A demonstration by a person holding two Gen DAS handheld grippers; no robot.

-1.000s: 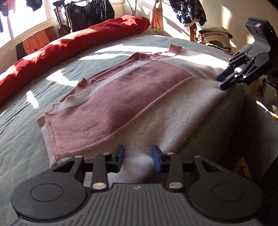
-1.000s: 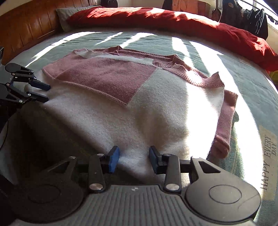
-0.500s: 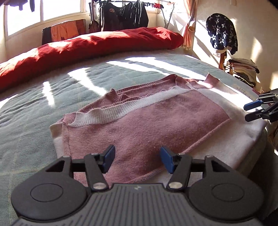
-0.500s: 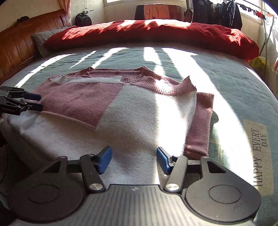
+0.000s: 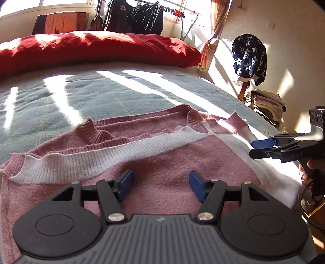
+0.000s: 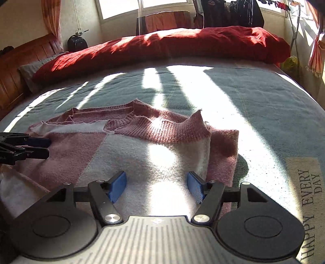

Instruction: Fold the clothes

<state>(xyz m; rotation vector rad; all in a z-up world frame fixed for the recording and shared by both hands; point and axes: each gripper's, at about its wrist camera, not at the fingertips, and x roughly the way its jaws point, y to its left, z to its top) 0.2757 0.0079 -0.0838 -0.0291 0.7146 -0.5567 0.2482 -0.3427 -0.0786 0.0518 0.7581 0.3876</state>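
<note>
The bed (image 6: 254, 97), under a grey-green blanket striped with sun, carries the whole job. A red duvet (image 5: 91, 48) lies bunched along its far side, well apart from the work.

The sweater (image 5: 162, 162), pink and white, lies flat at the near edge of the bed. It looks part folded: one white-hemmed side is laid across the pink body, and a sleeve (image 6: 223, 154) is tucked under at the right edge. My guess is that a fold has just been laid down and the next one is about to be picked up.

The left claw (image 5: 161, 185) hovers over the pink panel, jaws opening, nothing pinched between them. The right claw (image 6: 156, 186) hangs over the white part, jaws opening too, cloth below but none gripped.

The next move probably calls for both claws to go down to a matching edge, likely the near side or the collar end, nip only the layers meant to travel, and carry them over evenly. The knit is soft and thick, so a shallow bite may slip, and a deep one could drag the tucked sleeve out.

Nothing lies on the sweater. A chair (image 5: 245, 85) draped with a starred cloth (image 5: 248, 56) and a stack (image 5: 268, 105) of clothes stand past the bed's right corner, clear of the claws. A clothes rack (image 5: 142, 18) stands by the window.
</note>
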